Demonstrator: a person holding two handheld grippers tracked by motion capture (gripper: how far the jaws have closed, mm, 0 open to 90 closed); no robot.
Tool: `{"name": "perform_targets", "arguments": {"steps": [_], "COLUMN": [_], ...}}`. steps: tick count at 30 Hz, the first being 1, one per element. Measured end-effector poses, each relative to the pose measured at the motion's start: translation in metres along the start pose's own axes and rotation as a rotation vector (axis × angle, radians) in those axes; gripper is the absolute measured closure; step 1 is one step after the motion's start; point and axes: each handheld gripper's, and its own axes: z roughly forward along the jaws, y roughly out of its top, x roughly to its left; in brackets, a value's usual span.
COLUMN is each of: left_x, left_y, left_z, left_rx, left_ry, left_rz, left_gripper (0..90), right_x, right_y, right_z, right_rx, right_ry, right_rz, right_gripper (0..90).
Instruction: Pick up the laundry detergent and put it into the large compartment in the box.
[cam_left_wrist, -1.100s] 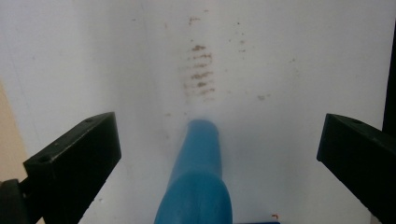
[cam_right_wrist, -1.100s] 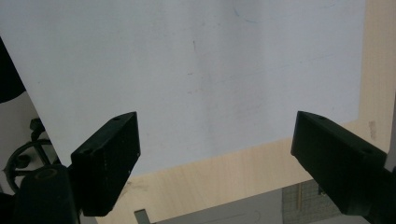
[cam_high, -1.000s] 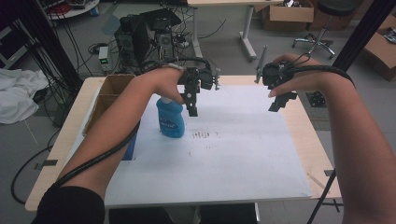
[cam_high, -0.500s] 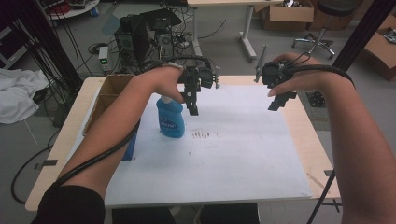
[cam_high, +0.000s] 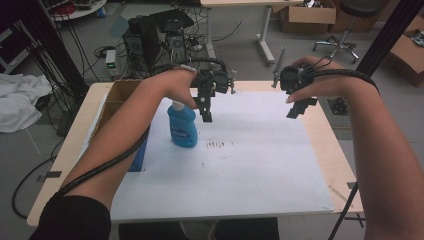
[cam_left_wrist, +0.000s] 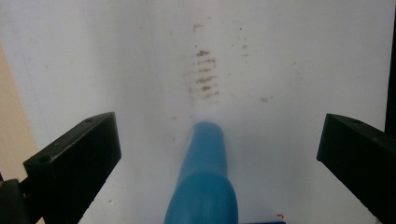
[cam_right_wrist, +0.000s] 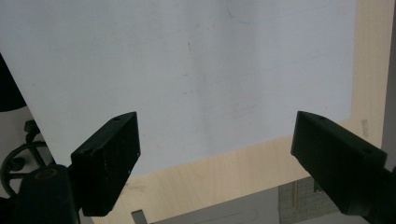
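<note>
Left tongs (cam_high: 206, 116) gape wide above my blue bottle (cam_high: 182, 126), centre frame; right tongs (cam_high: 298, 109) hang open, empty, upper right.

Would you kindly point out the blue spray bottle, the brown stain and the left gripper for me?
blue spray bottle (cam_high: 183, 129): high view, on its label front.
brown stain (cam_left_wrist: 204, 77): left gripper view, middle of the smudged streaks.
left gripper (cam_high: 205, 116): high view, between its jaw tips.
</note>
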Motion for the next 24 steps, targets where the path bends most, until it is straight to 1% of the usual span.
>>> {"name": "perform_targets", "arguments": {"steps": [3,4,6,11,13,17,24], "left_x": [0.001,0.001,0.001,0.000,-0.003,-0.005,-0.010], "left_y": [0.000,0.000,0.001,0.000,-0.002,-0.007,-0.020], "left_z": [0.000,0.000,-0.001,-0.004,-0.009,-0.015,-0.027], "left_rx": [-0.002,-0.001,0.000,0.000,-0.006,-0.003,-0.014], "left_ry": [-0.003,-0.003,0.001,0.006,0.013,0.022,0.035], "left_rz": [0.001,-0.007,0.003,0.008,0.013,0.018,0.008], "left_gripper": [0.1,0.1,0.1,0.1,0.1,0.1,0.1], "right_x": [-0.001,-0.001,-0.001,-0.003,-0.003,-0.002,0.001], "right_y": [-0.001,-0.002,-0.002,-0.005,-0.005,-0.004,-0.001], "right_z": [0.002,0.002,0.002,0.003,0.003,0.003,0.002], "right_rx": [-0.004,-0.001,-0.003,-0.010,-0.011,-0.017,-0.019], "right_ry": [0.002,0.002,0.004,0.003,0.003,0.002,-0.001], "right_rz": [0.003,0.000,0.002,0.005,0.005,0.008,0.005], "right_gripper": [15.7,15.7,15.7,15.7,15.7,15.7,15.7]}}
